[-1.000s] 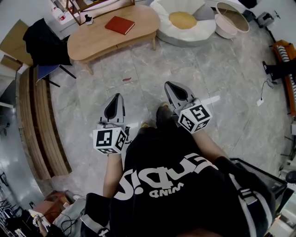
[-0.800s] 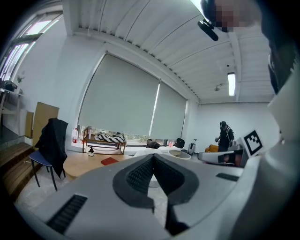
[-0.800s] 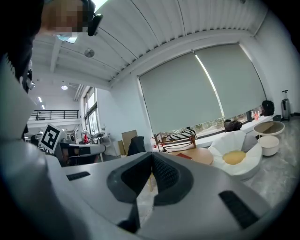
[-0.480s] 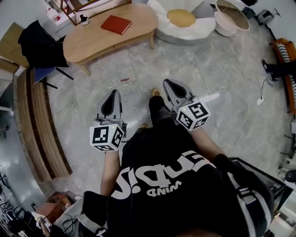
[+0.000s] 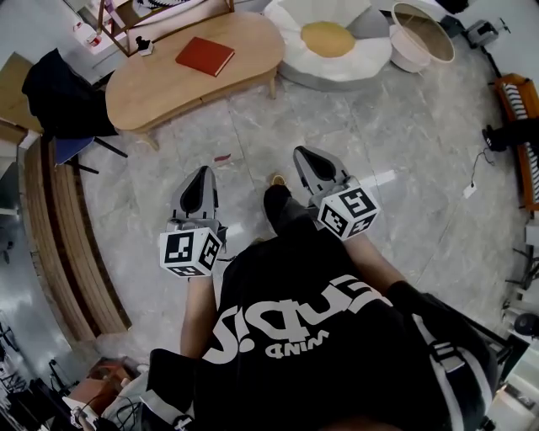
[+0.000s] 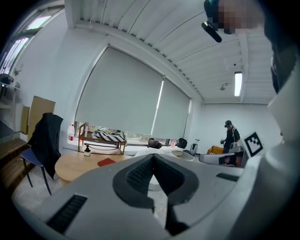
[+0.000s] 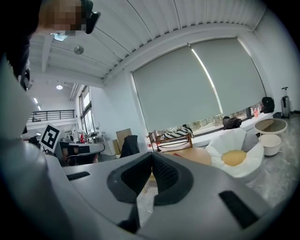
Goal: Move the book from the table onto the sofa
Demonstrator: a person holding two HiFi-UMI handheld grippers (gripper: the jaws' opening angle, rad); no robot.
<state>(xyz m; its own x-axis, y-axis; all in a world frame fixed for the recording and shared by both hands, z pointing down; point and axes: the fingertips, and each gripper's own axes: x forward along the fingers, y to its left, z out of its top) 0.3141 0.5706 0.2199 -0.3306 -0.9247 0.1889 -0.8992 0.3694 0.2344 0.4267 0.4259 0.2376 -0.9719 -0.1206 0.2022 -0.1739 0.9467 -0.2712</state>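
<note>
A red book [image 5: 205, 55] lies flat on the long wooden table [image 5: 152, 84] at the far side of the floor. To the table's right is the white round sofa [image 5: 337, 46] with a yellow cushion in its middle. My left gripper [image 5: 200, 172] and right gripper [image 5: 301, 153] hang side by side over the grey floor, well short of the table, both shut and holding nothing. In the left gripper view the book [image 6: 106, 162] shows just left of the shut jaws [image 6: 153, 157]. In the right gripper view the sofa [image 7: 234, 157] sits right of the shut jaws [image 7: 152, 154].
A chair draped with a black jacket [image 5: 63, 93] stands at the table's left end. A wooden rack [image 5: 160, 13] and a small bottle [image 5: 145, 46] stand on or behind the table. A slatted bench [image 5: 63, 236] runs along the left. A round basket [image 5: 421, 34] sits right of the sofa. A person [image 6: 229, 136] stands far off.
Both grippers have moved forward over the floor toward the table, still shut and empty. The book has not moved on the table.
</note>
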